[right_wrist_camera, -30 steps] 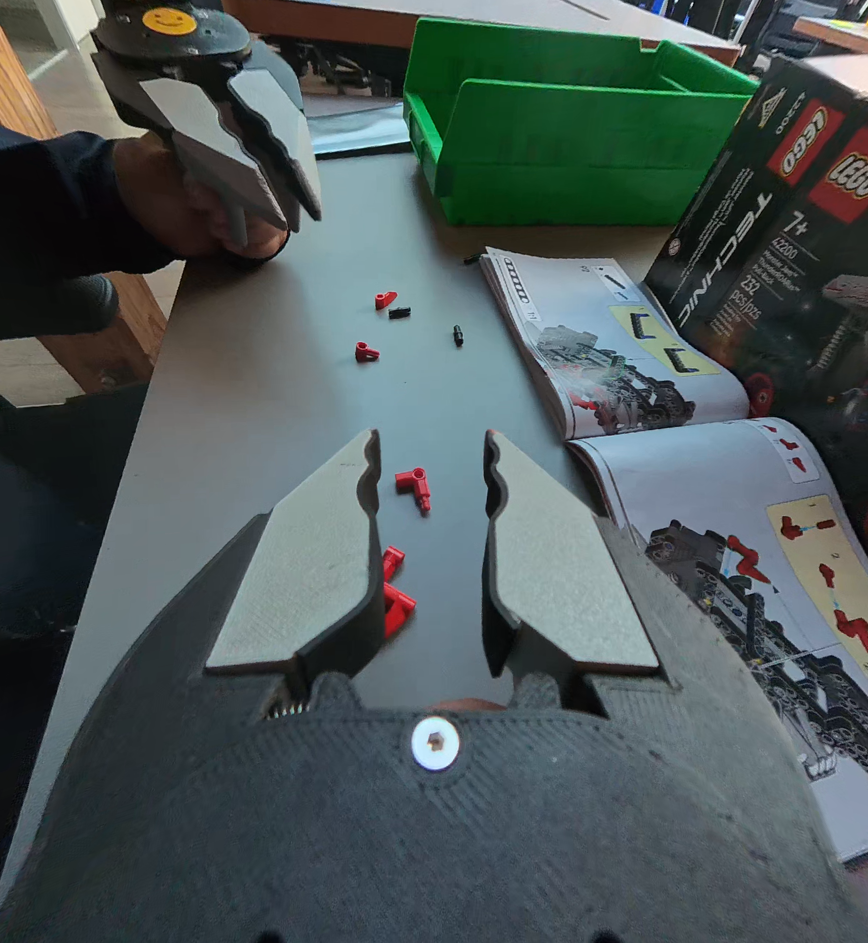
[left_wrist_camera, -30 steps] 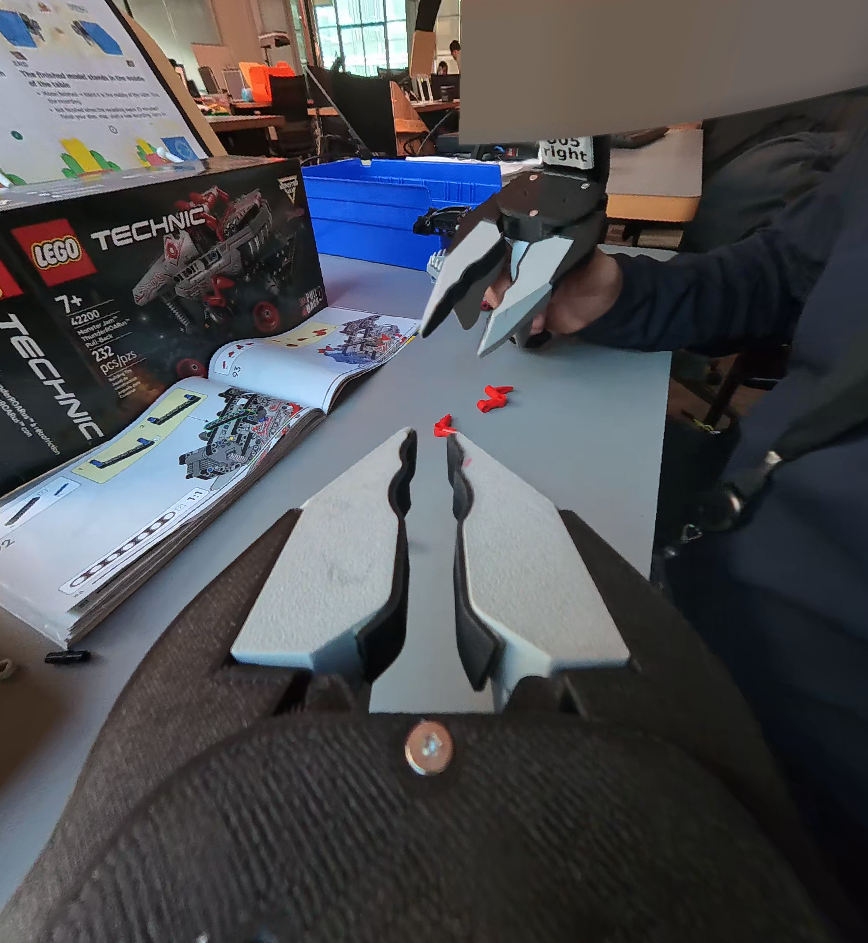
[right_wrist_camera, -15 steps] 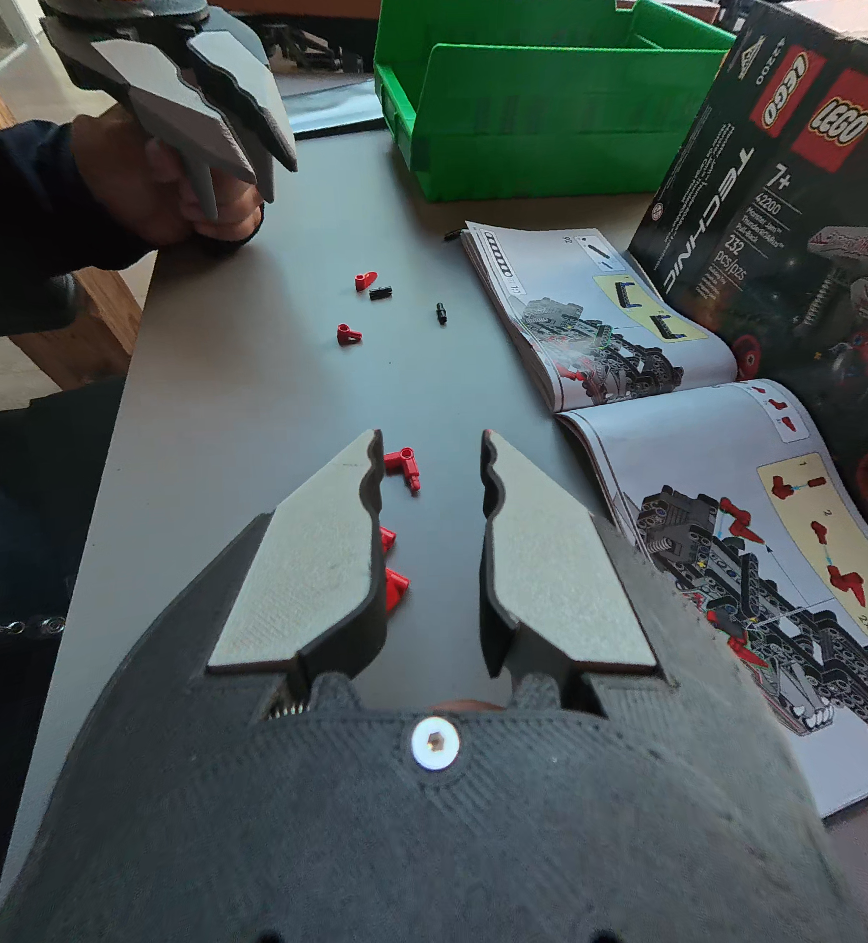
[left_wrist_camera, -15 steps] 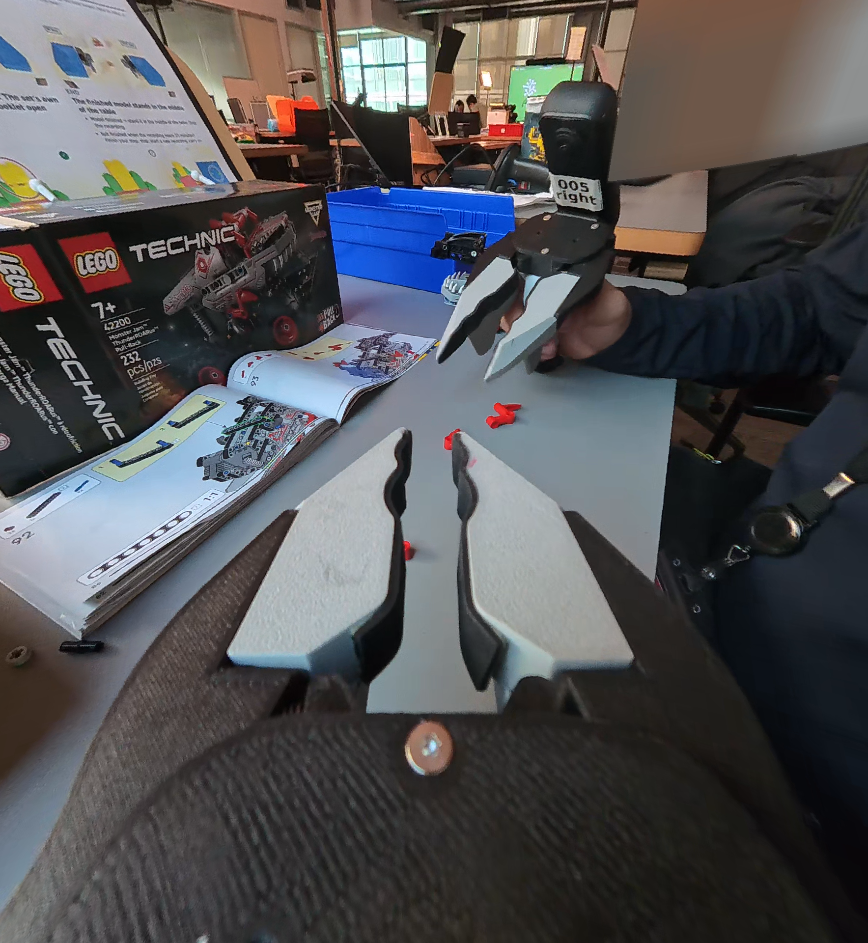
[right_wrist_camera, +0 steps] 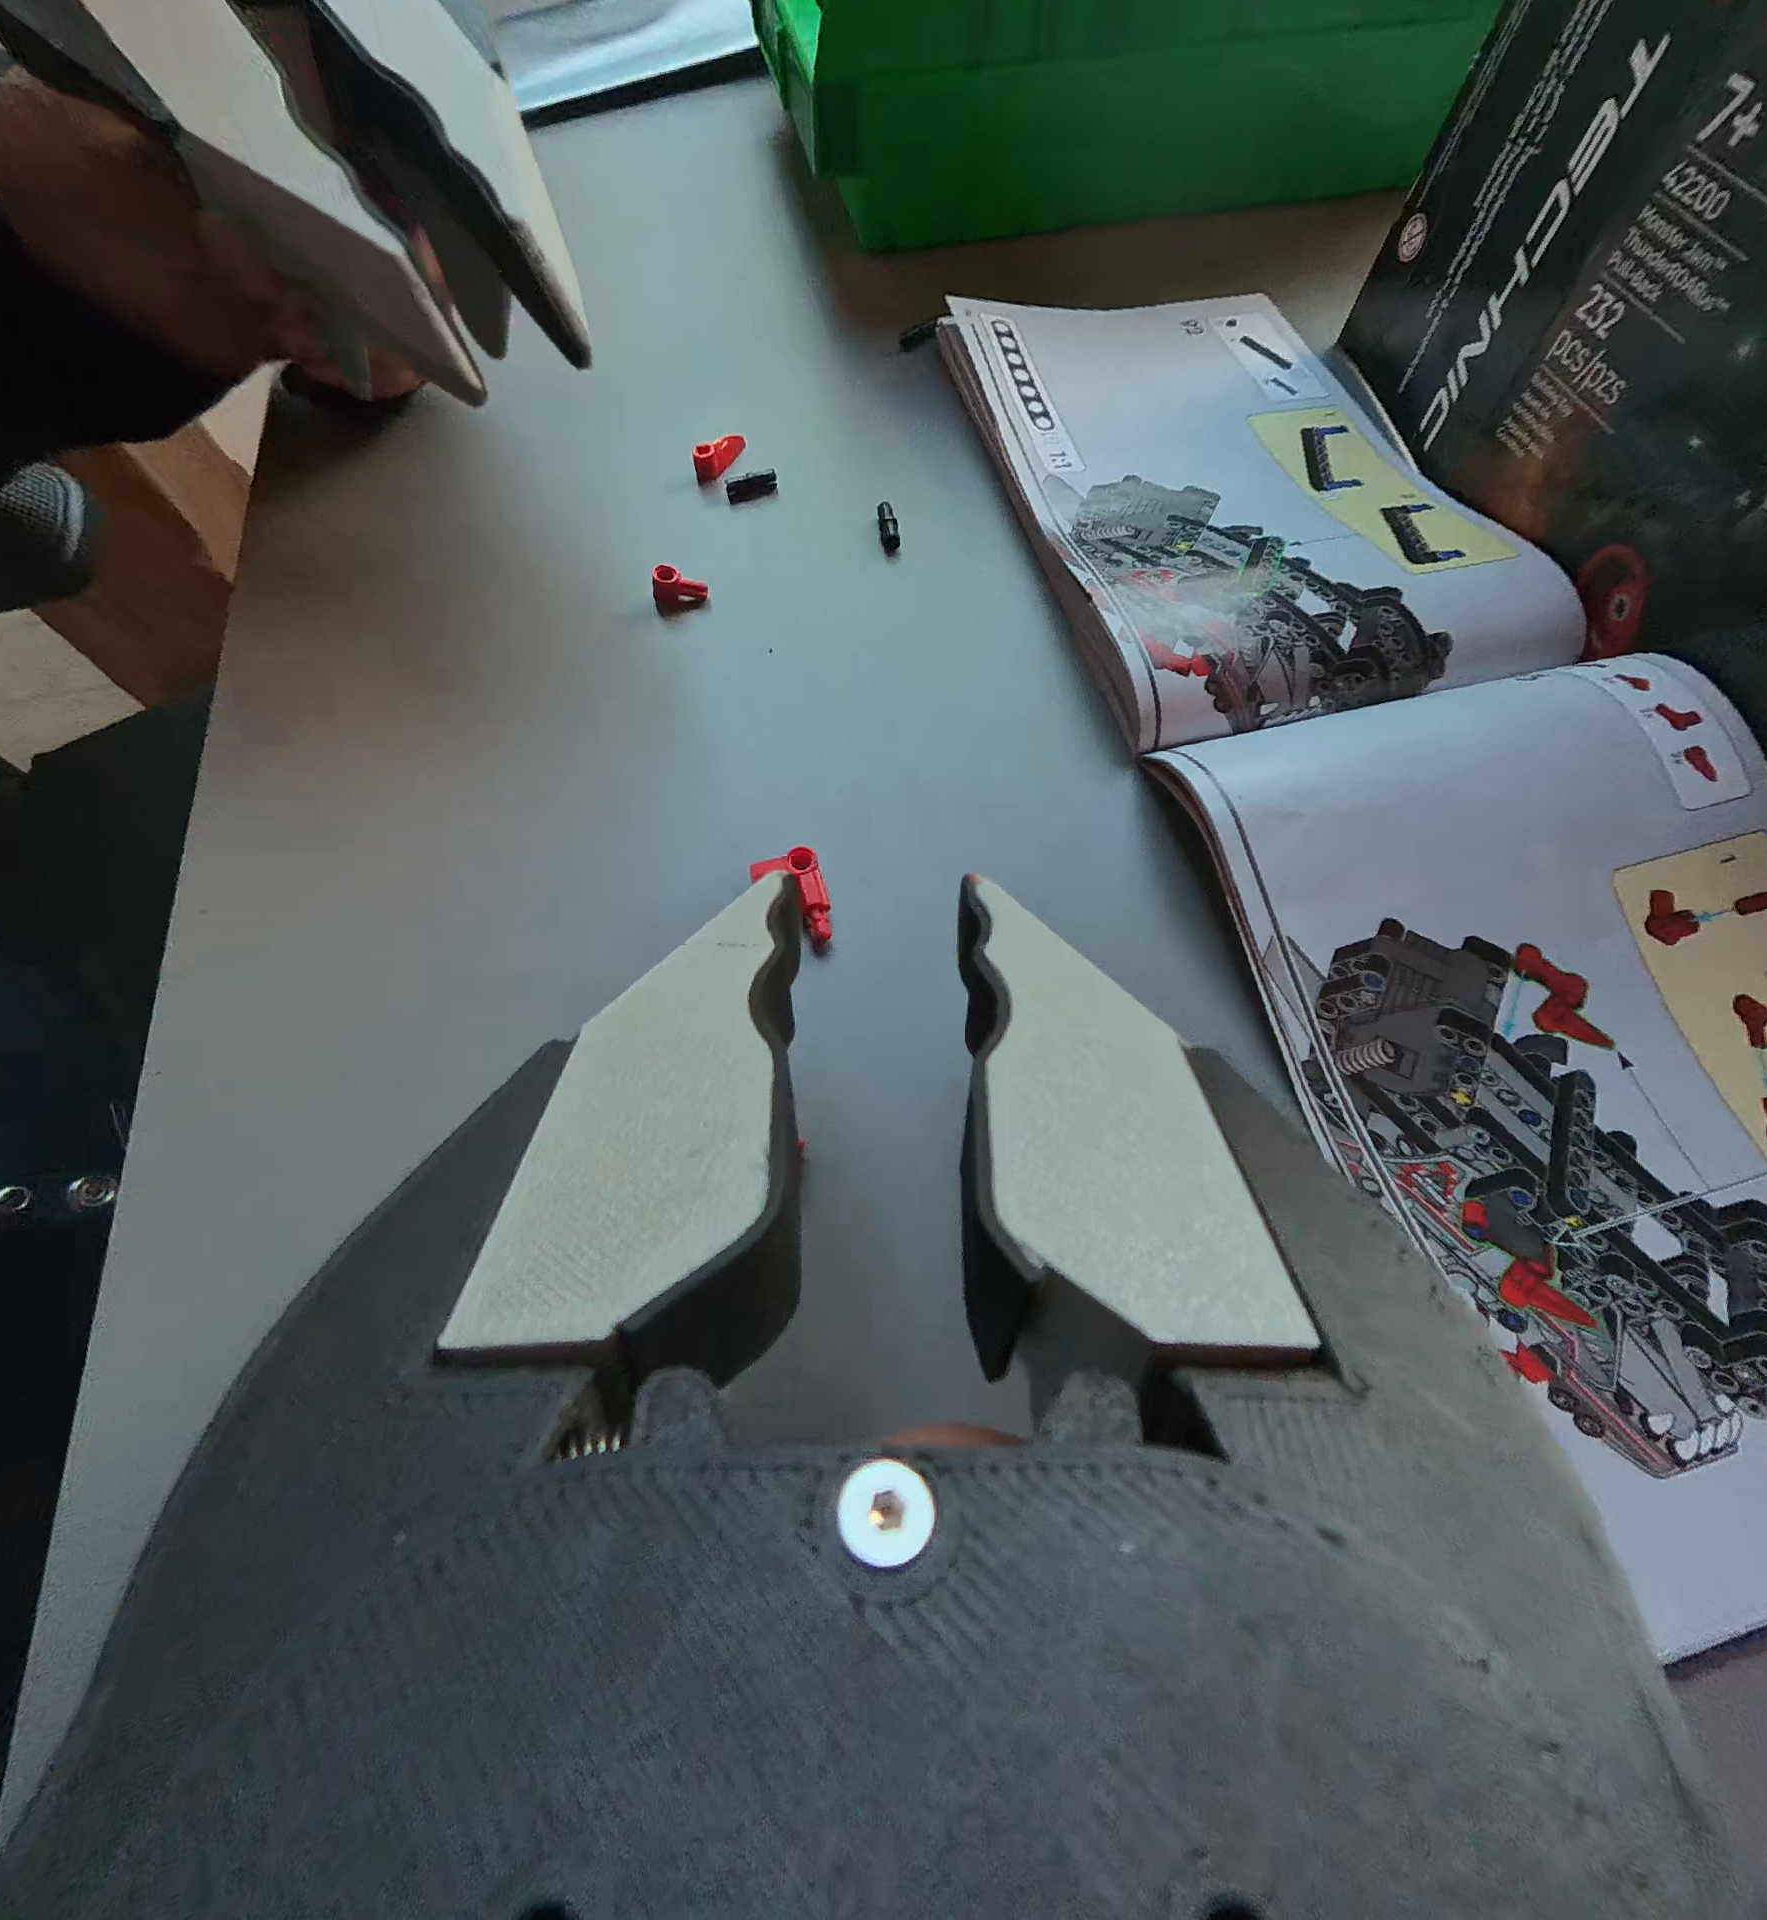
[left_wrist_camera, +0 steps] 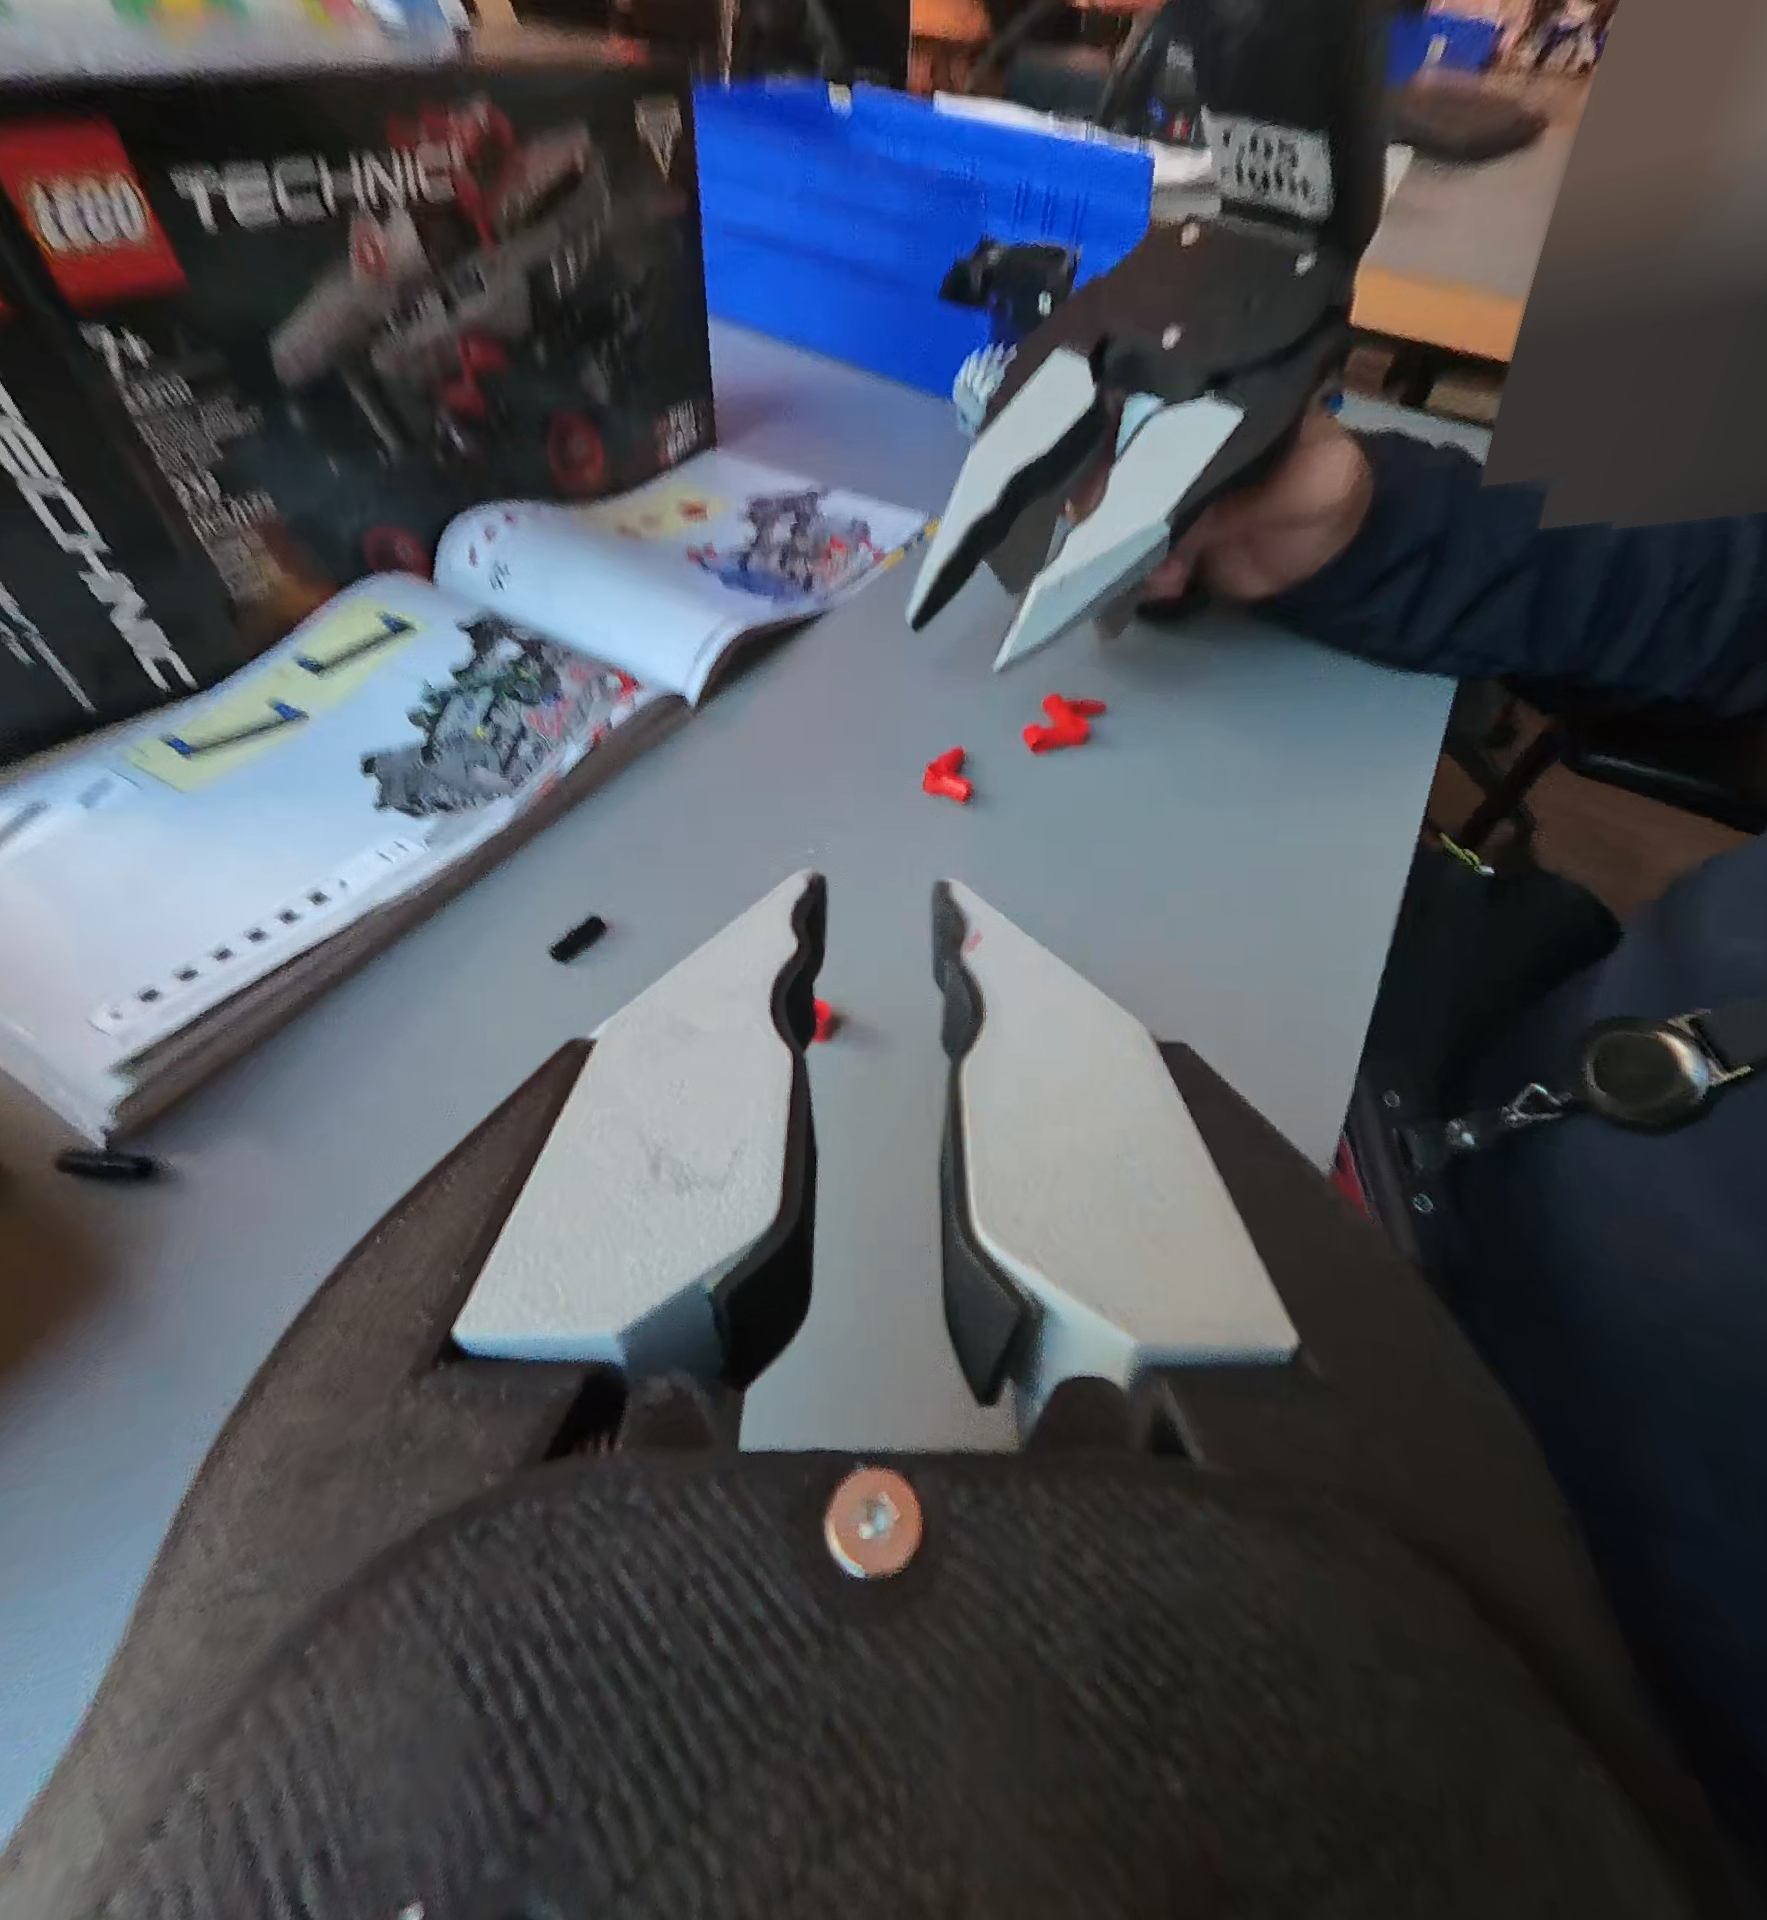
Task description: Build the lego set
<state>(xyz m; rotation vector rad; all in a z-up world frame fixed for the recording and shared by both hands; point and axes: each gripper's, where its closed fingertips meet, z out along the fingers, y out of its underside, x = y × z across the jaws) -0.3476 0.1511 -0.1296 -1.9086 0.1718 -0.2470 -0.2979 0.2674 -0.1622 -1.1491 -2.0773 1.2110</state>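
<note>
On the grey table (right_wrist_camera: 463, 727), the left gripper (right_wrist_camera: 536, 379) is held at far left, jaws parted and empty. Red pieces (right_wrist_camera: 679, 590) and black pins (right_wrist_camera: 751, 485) are scattered mid-table; a red connector (right_wrist_camera: 808, 891) lies just beside the right gripper (right_wrist_camera: 874, 883), jaws released. The open booklet (right_wrist_camera: 1274, 540) is spread at right.

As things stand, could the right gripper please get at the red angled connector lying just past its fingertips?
Probably yes. The right gripper is open and empty, and the red angled connector lies loose on the grey table beside its left fingertip, slightly off-centre. Nothing sits between them; a small leftward shift should centre it.
</note>
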